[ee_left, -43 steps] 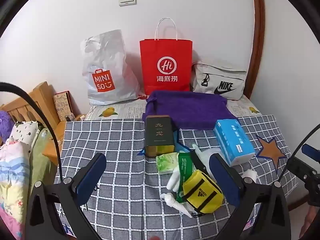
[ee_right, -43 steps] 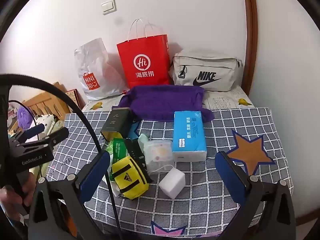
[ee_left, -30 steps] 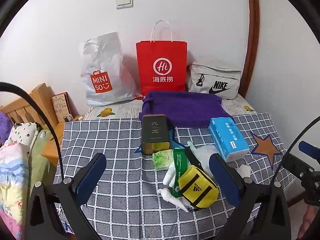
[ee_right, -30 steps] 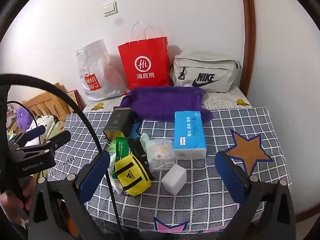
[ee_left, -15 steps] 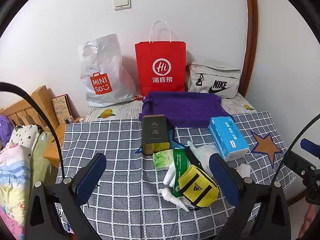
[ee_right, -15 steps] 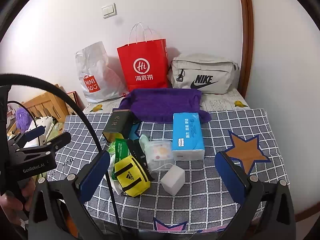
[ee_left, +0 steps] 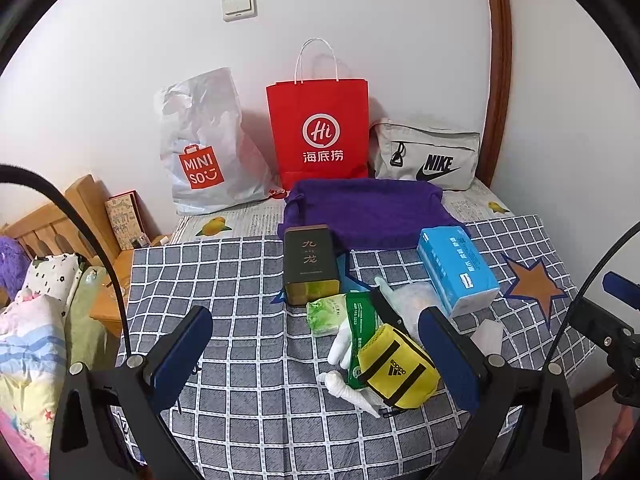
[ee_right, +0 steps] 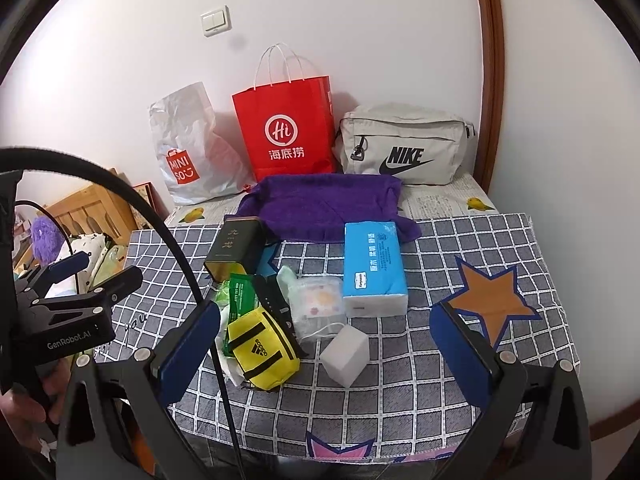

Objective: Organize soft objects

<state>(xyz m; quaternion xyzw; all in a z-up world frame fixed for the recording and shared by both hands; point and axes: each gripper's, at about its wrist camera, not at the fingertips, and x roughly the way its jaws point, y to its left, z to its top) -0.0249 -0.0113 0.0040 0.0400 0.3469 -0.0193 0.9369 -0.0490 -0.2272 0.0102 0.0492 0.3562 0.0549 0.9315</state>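
Yellow pouch [ee_right: 262, 354] lies at ten o'clock just beyond the right gripper's [ee_right: 324, 350] spread, empty fingers, long axis slanting toward two o'clock; the left gripper [ee_left: 316, 354] gapes empty too.

Readable text from my two cameras:
- plastic bag [ee_left: 200, 148]: "MINISO" on an orange tag.
- red paper bag [ee_left: 320, 136]: "Hi" in a white ring, 海底捞 under it.
- grey waist bag [ee_right: 404, 148]: "NIKE" with swoosh.
- dark tin [ee_left: 310, 264]: 九龙, gold characters.
- yellow pouch [ee_right: 262, 354]: "adidas" with logo.
- my left gripper [ee_right: 70, 334] body: "GenRobot.AI".
- blue tissue pack [ee_right: 374, 264] and green packet [ee_right: 240, 300]: print too small to read.
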